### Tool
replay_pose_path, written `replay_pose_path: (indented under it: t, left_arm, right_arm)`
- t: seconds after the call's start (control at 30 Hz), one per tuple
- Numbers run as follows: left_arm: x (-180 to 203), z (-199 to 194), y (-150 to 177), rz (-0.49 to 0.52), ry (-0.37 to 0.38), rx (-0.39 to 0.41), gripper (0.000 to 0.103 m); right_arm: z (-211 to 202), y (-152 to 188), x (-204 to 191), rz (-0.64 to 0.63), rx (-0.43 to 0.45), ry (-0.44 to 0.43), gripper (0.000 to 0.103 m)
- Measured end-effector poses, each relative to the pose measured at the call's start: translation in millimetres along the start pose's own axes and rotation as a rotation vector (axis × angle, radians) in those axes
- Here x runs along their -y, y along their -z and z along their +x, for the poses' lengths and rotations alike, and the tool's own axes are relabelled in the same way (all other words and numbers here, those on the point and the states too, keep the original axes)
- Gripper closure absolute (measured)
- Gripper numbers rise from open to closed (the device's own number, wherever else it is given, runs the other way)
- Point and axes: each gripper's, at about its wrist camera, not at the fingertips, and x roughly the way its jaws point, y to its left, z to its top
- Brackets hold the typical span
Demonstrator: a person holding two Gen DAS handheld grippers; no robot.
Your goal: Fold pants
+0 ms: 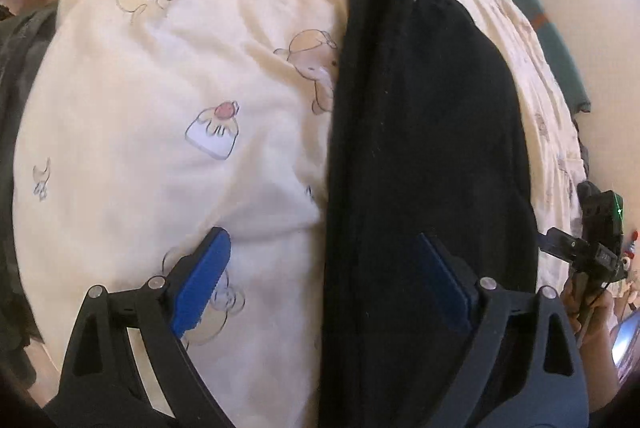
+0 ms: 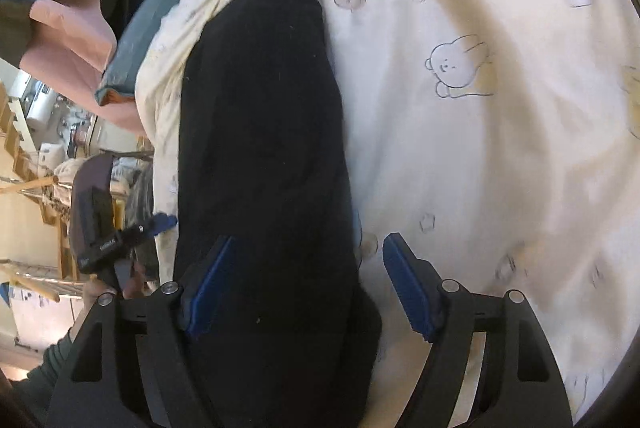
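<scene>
The black pants [image 1: 424, 131] lie as one long folded strip on a cream bedspread [image 1: 160, 131] printed with cartoon animals. My left gripper [image 1: 324, 268] hangs over the strip's near end, open. Its left pad is over the bedspread, its right pad is over the black cloth, and the pants' left edge runs between them. In the right wrist view the pants [image 2: 260, 127] stretch away from my right gripper [image 2: 310, 280], which is also open. There the left pad is over the cloth, the right pad is over the bedspread [image 2: 480, 147], and the pants' right edge lies between. Neither gripper pinches anything.
A person's hand [image 1: 588, 312] shows at the right edge with the other tool. A teal cushion [image 2: 136, 39] and pink cloth [image 2: 72, 31] lie beyond the bed's edge. Dark clothes [image 1: 16, 75] are piled at the left. Shelves with clutter [image 2: 44, 131] stand past the bed.
</scene>
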Motion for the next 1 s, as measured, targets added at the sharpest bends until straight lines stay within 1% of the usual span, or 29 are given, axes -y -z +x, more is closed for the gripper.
replay_pose_path:
  t: [0.07,0.13,0.23,0.4,0.63,0.8,0.9,0.93,1.0]
  left_arm:
    - [5,3,0,0.037,-0.015,-0.011,0.012]
    - [10,6,4,0.078,-0.062,-0.013,0.012]
    - [13,9,8,0.090,-0.098,-0.008,0.012]
    - [24,16,9,0.102,-0.084,-0.007,0.012]
    - [41,26,6,0.125,-0.107,-0.016,0.010]
    - [44,30,6,0.123,-0.122,-0.017,0.006]
    - [48,31,6,0.123,-0.122,-0.018,0.007]
    - [49,30,7,0.122,-0.104,-0.023,0.007]
    - [62,32,9,0.147,-0.015,-0.054,0.007]
  right_arm:
    - [9,-6,7,0.012,-0.018,-0.011,0.025]
    - [13,-7,12,0.021,-0.023,-0.021,0.025]
    - [17,-8,11,0.013,-0.033,-0.023,0.025]
    - [19,-11,9,0.006,-0.031,-0.043,0.025]
    - [31,-15,6,0.002,-0.058,-0.048,0.024]
    - [38,-17,4,-0.015,-0.078,-0.043,0.021]
    - [40,-16,-1,-0.032,-0.085,-0.046,0.020]
    - [41,-15,-4,-0.045,-0.093,-0.058,0.020]
    - [43,-12,-12,-0.055,-0.119,-0.117,0.020]
